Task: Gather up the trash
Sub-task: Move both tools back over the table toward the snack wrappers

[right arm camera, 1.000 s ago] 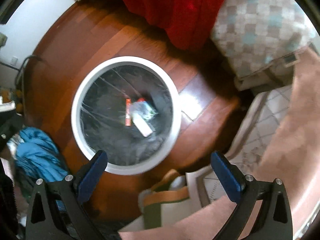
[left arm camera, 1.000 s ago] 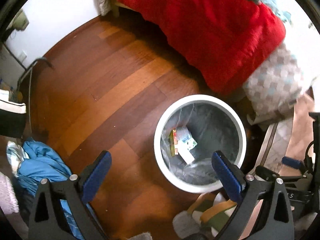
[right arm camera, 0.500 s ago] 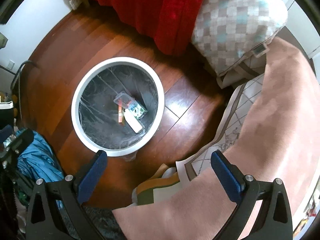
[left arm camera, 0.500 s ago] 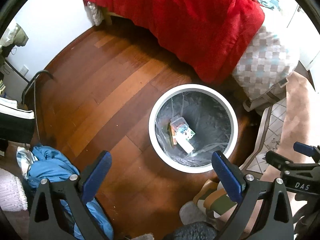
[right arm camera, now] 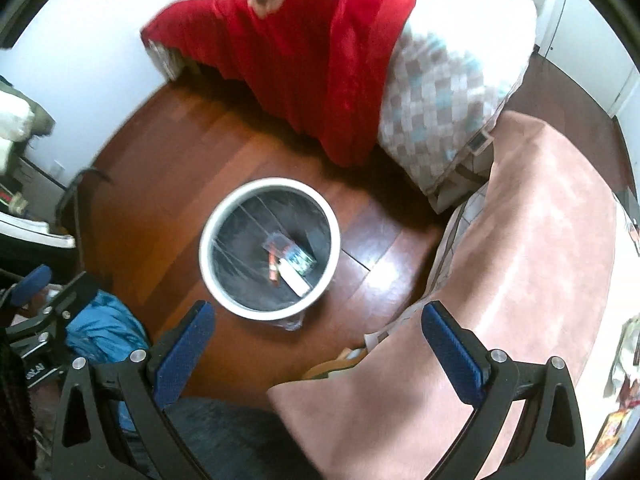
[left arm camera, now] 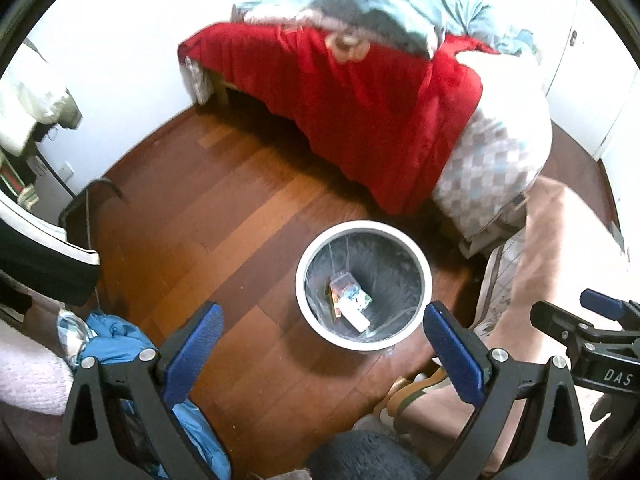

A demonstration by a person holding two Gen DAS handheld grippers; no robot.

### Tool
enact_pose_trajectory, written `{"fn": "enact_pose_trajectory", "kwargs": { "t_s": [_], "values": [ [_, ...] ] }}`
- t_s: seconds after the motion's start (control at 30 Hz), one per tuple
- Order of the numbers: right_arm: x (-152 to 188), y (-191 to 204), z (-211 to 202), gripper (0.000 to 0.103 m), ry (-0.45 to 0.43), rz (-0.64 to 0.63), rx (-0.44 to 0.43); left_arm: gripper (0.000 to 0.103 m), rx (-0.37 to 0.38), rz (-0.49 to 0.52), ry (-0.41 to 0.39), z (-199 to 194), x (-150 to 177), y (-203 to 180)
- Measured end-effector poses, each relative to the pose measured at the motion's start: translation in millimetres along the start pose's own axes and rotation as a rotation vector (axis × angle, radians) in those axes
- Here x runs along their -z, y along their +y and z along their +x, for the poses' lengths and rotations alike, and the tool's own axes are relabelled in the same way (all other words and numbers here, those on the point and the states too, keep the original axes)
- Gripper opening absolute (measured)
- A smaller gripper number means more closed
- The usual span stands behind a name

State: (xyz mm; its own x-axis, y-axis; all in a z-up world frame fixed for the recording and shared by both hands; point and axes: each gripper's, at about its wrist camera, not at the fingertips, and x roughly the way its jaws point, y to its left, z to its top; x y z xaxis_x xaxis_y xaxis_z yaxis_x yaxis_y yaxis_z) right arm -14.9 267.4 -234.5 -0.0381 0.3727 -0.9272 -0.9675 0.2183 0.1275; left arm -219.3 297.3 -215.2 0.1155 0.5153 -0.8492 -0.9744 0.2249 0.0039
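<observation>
Fingers first: on my left gripper (left arm camera: 320, 334) both blue-padded fingers (left arm camera: 452, 344) are spread wide, nothing between them, touching nothing. Same deal on my right gripper (right arm camera: 316, 334), fingers (right arm camera: 450, 346) wide apart and empty. So two grippers, four fingers, zero things held.

Both hang over the wooden floor (left arm camera: 224, 216), looking down at one white round trash bin (left arm camera: 362, 342) with a clear liner. In the left view the bin sits between the finger tips; in the right view it's just above the left finger. The trash (left arm camera: 349, 300) is already lying at the bottom of the bin: I count roughly three or four pieces, a clear plastic box, an orange strip, a small printed carton and a white flat piece, all bunched together touching. Can't tell them apart more exactly than that.

Further out: one bed with a red blanket (left arm camera: 352, 112) hanging down its side, a checkered quilt (right arm camera: 436, 100) next to it, a pink rug (right arm camera: 532, 248) to the right of the bin, and a blue bundle of cloth (left arm camera: 116, 336) on the floor to the left.
</observation>
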Motion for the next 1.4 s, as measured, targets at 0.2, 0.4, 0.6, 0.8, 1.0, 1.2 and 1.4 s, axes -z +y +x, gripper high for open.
{"fn": "enact_pose_trajectory", "kwargs": {
  "t_s": [0.2, 0.4, 0.6, 0.8, 1.0, 1.2, 1.4],
  "values": [
    [19, -9, -72, 0.103, -0.125, 0.05, -0.073, 0.102, -0.033, 0.02, -0.11, -65, 4, -19],
    [56, -41, -139, 0.103, -0.227, 0.136, -0.144, 0.102, 0.016, 0.04, -0.151, -98, 19, -59],
    [105, -108, -169, 0.103, -0.232, 0.265, -0.145, 0.102, 0.122, 0.104, -0.086, -82, 48, -137],
    [174, -234, -172, 0.103, -0.177, 0.479, -0.009, 0.102, 0.19, 0.274, 0.037, -37, 88, -257],
    [241, -379, -145, 0.103, -0.03, 0.666, 0.184, 0.102, 0.233, 0.416, 0.134, -4, 128, -361],
    [261, -457, -93, 0.103, 0.11, 0.68, 0.243, 0.102, 0.249, 0.508, 0.194, 16, 143, -425],
    [254, -464, -72, 0.103, 0.114, 0.609, 0.303, 0.102, 0.262, 0.54, 0.195, 20, 137, -454]
  ]
}}
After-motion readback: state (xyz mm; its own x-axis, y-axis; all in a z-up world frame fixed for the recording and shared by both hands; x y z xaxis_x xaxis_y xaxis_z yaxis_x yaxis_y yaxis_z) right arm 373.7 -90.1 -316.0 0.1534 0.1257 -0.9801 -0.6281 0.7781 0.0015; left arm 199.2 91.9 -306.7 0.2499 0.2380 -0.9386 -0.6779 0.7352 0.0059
